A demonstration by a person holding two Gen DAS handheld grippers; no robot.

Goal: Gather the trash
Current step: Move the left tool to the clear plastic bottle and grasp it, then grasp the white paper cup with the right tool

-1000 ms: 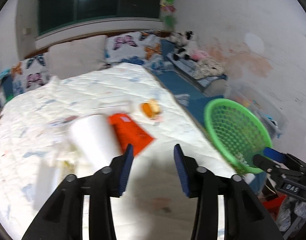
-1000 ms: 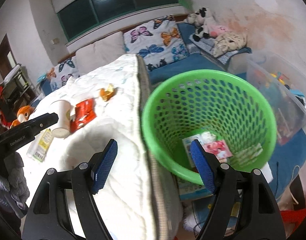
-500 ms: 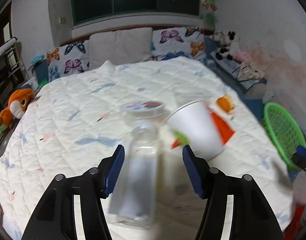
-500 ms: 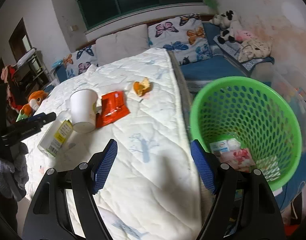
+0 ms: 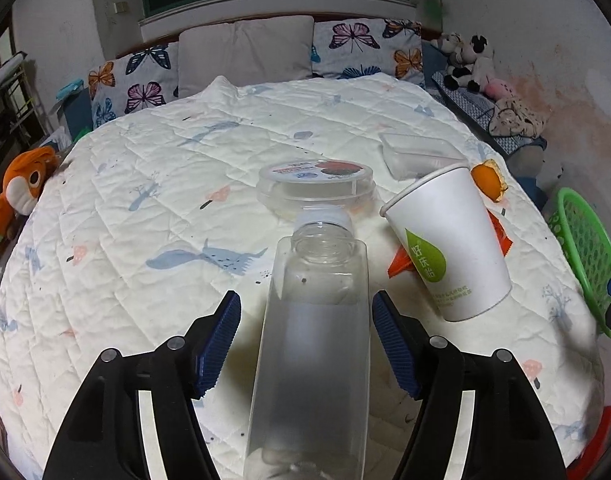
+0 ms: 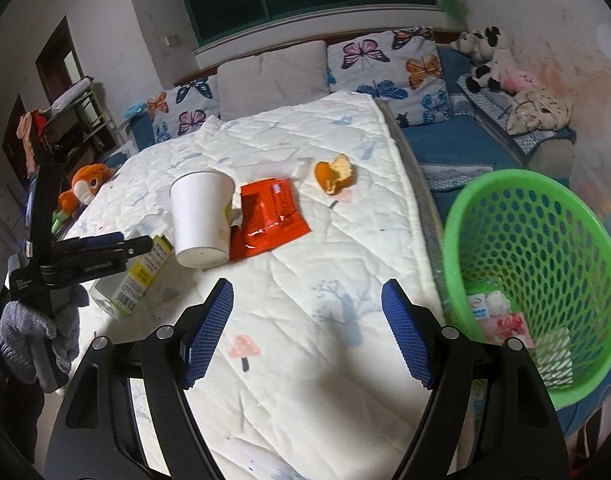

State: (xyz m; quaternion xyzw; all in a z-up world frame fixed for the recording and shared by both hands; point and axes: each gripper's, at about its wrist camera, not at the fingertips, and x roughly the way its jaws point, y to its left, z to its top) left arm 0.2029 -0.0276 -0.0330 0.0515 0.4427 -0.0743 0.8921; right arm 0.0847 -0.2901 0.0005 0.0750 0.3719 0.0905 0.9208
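I have the clear plastic bottle (image 5: 313, 344) lying on the bed (image 5: 153, 240) between the blue pads of my left claw (image 5: 305, 332); its jaws have just been opening and stand apart, neither pad pressing on the bottle. Ahead of that claw lies a clear lidded tub (image 5: 315, 184), and ahead to its right a white paper cup (image 5: 449, 240) lies on its side over a red wrapper (image 5: 401, 262), with orange peel (image 5: 488, 178) beyond. My right claw (image 6: 307, 332) is open and empty above the quilt. The green basket (image 6: 533, 248), trash at its bottom, sits beside the bed to that claw's right.
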